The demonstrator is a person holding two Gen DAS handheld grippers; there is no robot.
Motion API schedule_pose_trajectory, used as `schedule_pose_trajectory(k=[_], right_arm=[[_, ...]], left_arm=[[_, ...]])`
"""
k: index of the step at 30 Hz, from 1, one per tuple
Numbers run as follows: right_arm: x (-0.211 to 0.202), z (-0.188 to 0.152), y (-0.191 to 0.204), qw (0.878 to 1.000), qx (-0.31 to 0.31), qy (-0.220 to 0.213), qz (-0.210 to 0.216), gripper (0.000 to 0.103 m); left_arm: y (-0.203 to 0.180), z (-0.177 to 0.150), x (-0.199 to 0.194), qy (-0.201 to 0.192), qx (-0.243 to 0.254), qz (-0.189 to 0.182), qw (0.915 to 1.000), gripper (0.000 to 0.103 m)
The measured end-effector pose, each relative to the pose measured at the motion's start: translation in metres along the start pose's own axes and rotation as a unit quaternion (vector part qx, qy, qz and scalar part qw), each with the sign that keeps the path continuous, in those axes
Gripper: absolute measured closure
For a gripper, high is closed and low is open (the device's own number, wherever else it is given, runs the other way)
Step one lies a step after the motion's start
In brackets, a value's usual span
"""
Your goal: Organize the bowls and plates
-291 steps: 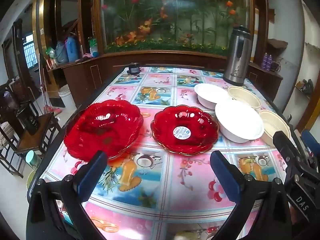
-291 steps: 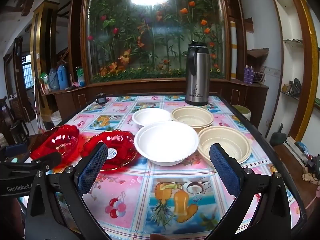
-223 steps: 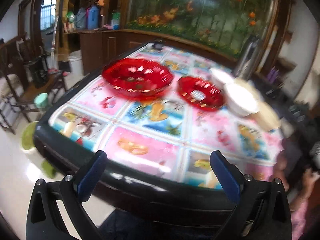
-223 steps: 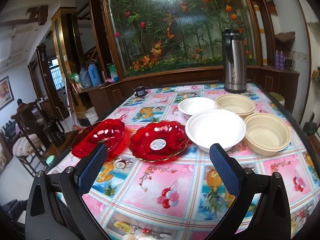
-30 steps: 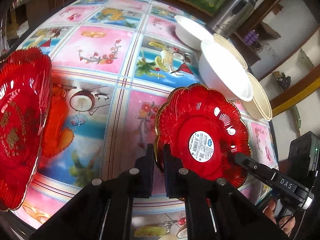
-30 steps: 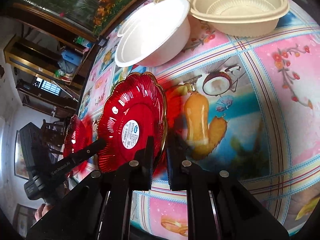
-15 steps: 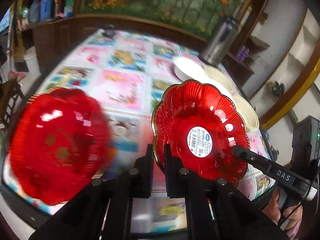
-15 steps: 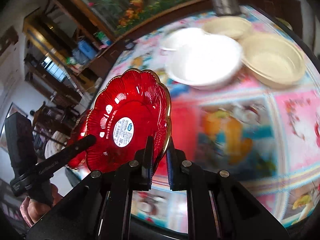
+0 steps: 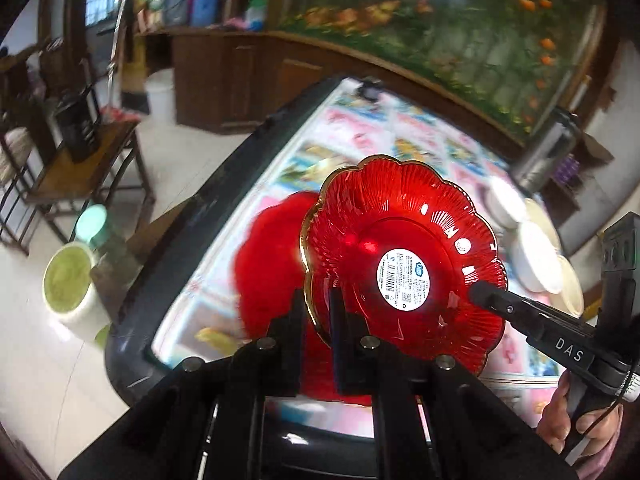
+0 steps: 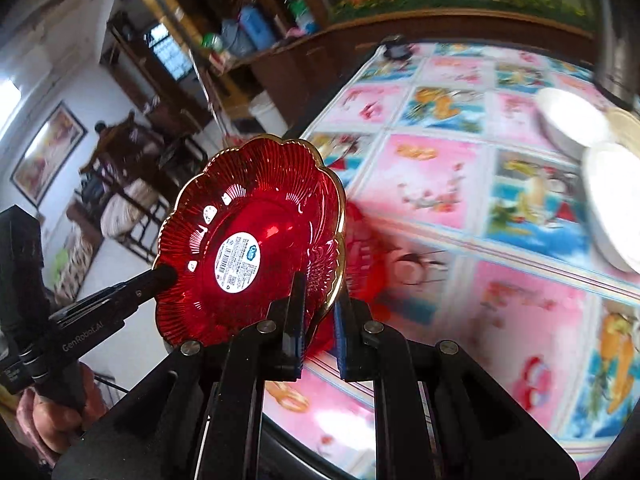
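Note:
A red scalloped plate with a gold rim and a white sticker (image 9: 404, 256) (image 10: 248, 240) is held in the air, tilted, by both grippers. My left gripper (image 9: 316, 312) is shut on its left rim. My right gripper (image 10: 320, 312) is shut on its right rim. Each gripper shows in the other's view, pinching the far edge. The second red plate (image 9: 268, 264) lies blurred on the table near the left edge, just behind and below the held plate; it shows as a red blur in the right wrist view (image 10: 368, 252).
The table (image 10: 460, 184) has a flowered cloth and a dark rim (image 9: 192, 224). White and cream bowls (image 9: 536, 252) (image 10: 608, 200) and a steel thermos (image 9: 540, 152) stand at the right. Chairs and a green bucket (image 9: 68, 284) stand on the floor to the left.
Both grippers have carried the held red plate leftward, so it now hangs over the second red plate by the table's left edge. The bowls have slid to the right of both views.

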State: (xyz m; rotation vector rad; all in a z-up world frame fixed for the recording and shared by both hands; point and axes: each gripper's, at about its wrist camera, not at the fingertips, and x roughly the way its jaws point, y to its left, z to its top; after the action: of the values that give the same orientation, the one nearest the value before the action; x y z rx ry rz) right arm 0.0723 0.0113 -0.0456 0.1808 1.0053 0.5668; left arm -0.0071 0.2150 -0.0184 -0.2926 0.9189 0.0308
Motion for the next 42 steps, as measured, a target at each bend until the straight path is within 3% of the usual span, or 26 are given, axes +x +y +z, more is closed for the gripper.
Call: schedule_pose_trajectory(k=[8,15,21,23,27,31,32,35,36,39,42], right_arm=[[0.052,-0.001,0.008,0.998,-0.003,0.053,-0.024,0.091],[0.073,0.001,0.002,0.996,0.007,0.073,-0.052,0.089],[0.074,0.005,0.012,0.991,-0.042,0.072,-0.108,0.087],[0.068,0.007,0.016,0.988,-0.063,0.063,-0.127,0.087],[0.045,0.010,0.021,0.981,-0.110,0.010,-0.162,0.087],[0.004,0.011,0.007,0.985,-0.100,-0.058,-0.132,0.087],[-0.007,0.010,0.000,0.986,-0.088,-0.074,-0.117,0.084],[-0.030,0.004,-0.023,0.989,-0.053,-0.107,-0.092,0.051],[-0.038,-0.001,-0.032,0.988,-0.038,-0.120,-0.085,0.046],[-0.054,-0.017,-0.059,0.989,0.000,-0.136,-0.066,0.046],[-0.064,-0.029,-0.076,0.987,0.016,-0.141,-0.074,0.047]], left_arm=[[0.022,-0.005,0.035,0.045,-0.018,0.015,0.9987,0.093],[0.026,-0.005,0.040,0.047,-0.014,0.028,0.9984,0.090],[0.028,-0.001,0.030,0.022,-0.013,0.053,0.9983,0.090],[0.024,0.000,0.021,-0.001,-0.002,0.091,0.9958,0.082],[0.019,0.001,0.001,-0.047,0.003,0.111,0.9927,0.045],[0.005,0.000,-0.026,-0.113,0.009,0.116,0.9867,0.024],[-0.003,-0.001,-0.032,-0.131,0.020,0.117,0.9842,0.023],[-0.032,-0.006,-0.039,-0.162,0.060,0.115,0.9782,0.022],[-0.042,-0.007,-0.038,-0.165,0.074,0.110,0.9773,0.021],[-0.074,-0.015,-0.029,-0.159,0.116,0.096,0.9757,0.021],[-0.101,-0.022,-0.019,-0.147,0.144,0.084,0.9750,0.021]])
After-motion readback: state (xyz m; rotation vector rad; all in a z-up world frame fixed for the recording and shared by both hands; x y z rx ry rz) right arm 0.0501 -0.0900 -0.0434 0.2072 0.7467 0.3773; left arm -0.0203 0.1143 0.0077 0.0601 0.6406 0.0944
